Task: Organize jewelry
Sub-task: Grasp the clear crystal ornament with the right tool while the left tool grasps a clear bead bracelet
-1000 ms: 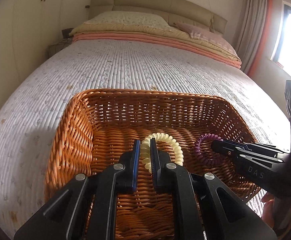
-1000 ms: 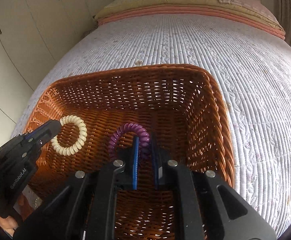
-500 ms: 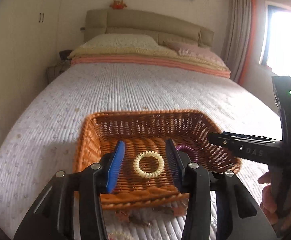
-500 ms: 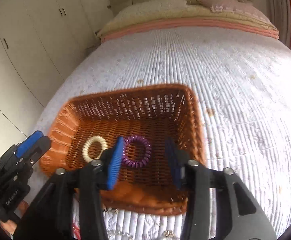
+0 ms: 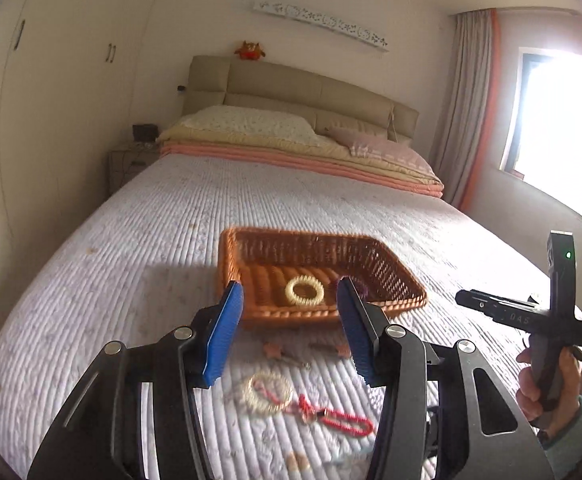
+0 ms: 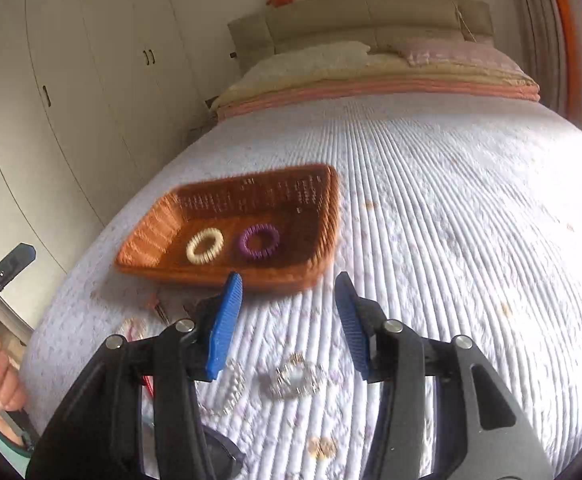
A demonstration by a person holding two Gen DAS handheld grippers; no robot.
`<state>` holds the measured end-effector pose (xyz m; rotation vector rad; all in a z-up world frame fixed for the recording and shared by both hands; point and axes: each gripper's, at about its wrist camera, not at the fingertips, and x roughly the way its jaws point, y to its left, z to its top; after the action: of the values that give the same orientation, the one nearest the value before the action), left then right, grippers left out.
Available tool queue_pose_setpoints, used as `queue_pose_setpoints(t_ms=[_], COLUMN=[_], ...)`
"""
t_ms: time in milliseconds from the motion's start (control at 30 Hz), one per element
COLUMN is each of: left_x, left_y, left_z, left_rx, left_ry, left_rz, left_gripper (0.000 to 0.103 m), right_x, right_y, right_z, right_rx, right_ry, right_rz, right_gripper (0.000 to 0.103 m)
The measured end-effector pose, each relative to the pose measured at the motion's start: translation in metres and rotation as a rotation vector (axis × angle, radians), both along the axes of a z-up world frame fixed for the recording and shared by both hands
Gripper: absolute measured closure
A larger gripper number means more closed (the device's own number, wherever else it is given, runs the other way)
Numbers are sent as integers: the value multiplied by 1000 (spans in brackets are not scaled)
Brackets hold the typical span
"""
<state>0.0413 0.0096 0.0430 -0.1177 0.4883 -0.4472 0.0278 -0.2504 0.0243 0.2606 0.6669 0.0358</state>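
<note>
In the left wrist view, the left gripper (image 5: 289, 332) stands with its jaws apart and nothing between them; they have just been opening, and the cream spiral hair tie (image 5: 304, 290) now lies flat on the floor of the wicker basket (image 5: 291, 318), beyond the fingertips. Below and nearer than the blue pads (image 5: 223, 338), on the quilted bedspread (image 5: 131, 248), lie a pale ring bracelet (image 5: 267, 391) and a red cord loop (image 5: 341, 420) whose long axis runs toward the lower right, with small clips (image 5: 275, 350) just in front of the basket. The bracelet is almost directly under this gripper, so I judge the left hand is the nearer one for it, and the reach must go down and back. The right gripper (image 5: 491, 308) shows at the right edge, held by a hand (image 5: 547, 380). In the right wrist view, the right gripper (image 6: 289, 320) is also released and empty, its jaws having just opened; the purple spiral hair tie (image 6: 259, 242) rests in the basket beside the cream one. A clear beaded bracelet (image 6: 293, 376) lies between and below its 2 fingers, a pearl strand (image 6: 233, 390) just to the left, so this piece seems the natural next one for the right hand.
</note>
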Motion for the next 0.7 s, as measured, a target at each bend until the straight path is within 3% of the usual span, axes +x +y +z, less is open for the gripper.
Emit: queue_pose_setpoints(t_ms=[233,400,700], left_x=[14,34,47], left_y=[11,16,21], left_z=[-61,-98,-118], left_rx=[-4,-14,-39], left_ry=[156,264,343], left_rz=[14,17,11], left_gripper=[56,57,57], right_x=[-13,-16,-6], right_y=[-6,-8,1], right_z=[-45,-52,-73], right_rx=[22,28,-7], right_ry=[57,60,137], right_rz=[-13,-20,5], right_gripper=[58,58,58])
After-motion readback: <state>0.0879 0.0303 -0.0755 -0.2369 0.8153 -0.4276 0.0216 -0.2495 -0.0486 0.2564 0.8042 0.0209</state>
